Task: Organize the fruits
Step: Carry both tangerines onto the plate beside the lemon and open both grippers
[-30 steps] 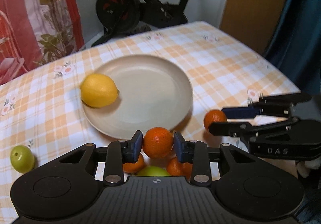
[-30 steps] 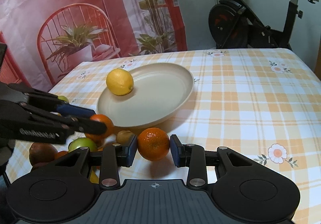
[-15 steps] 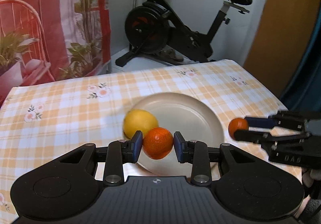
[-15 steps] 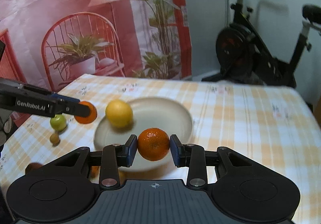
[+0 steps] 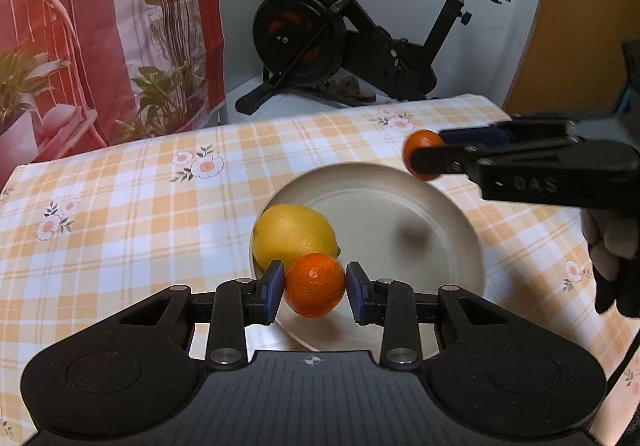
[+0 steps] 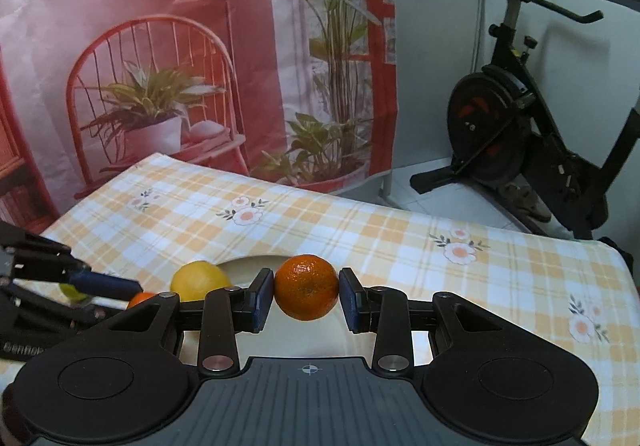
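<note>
Left gripper (image 5: 315,289) clamps small orange (image 5: 315,285) between blue pads, above plate (image 5: 452,222) rim at 6 o'clock. Lemon (image 5: 294,234) on plate, 9 o'clock side — just behind that orange. Right gripper (image 6: 307,300) pinches second orange (image 6: 306,287), aloft over plate's 1 o'clock edge. Checked tablecloth (image 5: 120,206) beneath.

In the right wrist view, the right hand-held gripper (image 6: 307,300) is hiding most of the plate (image 6: 244,265); a green fruit (image 6: 74,292) at left is showing only partly.
</note>
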`<state>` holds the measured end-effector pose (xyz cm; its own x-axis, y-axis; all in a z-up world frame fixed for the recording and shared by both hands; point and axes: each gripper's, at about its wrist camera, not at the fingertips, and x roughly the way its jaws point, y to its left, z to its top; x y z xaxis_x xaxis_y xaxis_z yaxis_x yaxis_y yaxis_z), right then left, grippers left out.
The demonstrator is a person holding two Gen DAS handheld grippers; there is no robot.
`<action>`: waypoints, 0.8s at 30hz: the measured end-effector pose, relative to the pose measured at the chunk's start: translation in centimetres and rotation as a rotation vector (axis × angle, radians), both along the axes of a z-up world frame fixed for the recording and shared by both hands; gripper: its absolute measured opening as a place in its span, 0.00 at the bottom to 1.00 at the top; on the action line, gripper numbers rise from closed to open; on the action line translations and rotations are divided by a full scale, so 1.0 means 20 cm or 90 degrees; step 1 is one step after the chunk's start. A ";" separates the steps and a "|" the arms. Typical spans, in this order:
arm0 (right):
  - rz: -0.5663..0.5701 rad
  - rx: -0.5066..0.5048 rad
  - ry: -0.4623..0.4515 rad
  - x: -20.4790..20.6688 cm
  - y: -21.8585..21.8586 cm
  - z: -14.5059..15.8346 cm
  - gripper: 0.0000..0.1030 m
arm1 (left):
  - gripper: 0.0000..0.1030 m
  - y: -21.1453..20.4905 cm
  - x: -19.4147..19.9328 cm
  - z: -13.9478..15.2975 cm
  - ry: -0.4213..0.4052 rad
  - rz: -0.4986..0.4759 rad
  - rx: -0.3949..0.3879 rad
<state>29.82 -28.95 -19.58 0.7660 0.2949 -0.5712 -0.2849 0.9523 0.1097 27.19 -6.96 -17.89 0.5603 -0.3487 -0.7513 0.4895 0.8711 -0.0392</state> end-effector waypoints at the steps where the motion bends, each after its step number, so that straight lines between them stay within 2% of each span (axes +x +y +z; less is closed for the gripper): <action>1: 0.004 -0.003 0.004 0.03 0.01 -0.02 0.32 | 0.35 0.00 0.01 -0.01 0.002 0.001 0.003; 10: 0.028 -0.008 0.041 0.24 0.10 -0.15 0.32 | 0.35 -0.01 0.04 -0.07 0.009 0.001 0.024; 24: 0.041 -0.001 0.077 0.38 0.21 -0.27 0.32 | 0.35 -0.05 0.07 -0.11 -0.002 0.008 0.043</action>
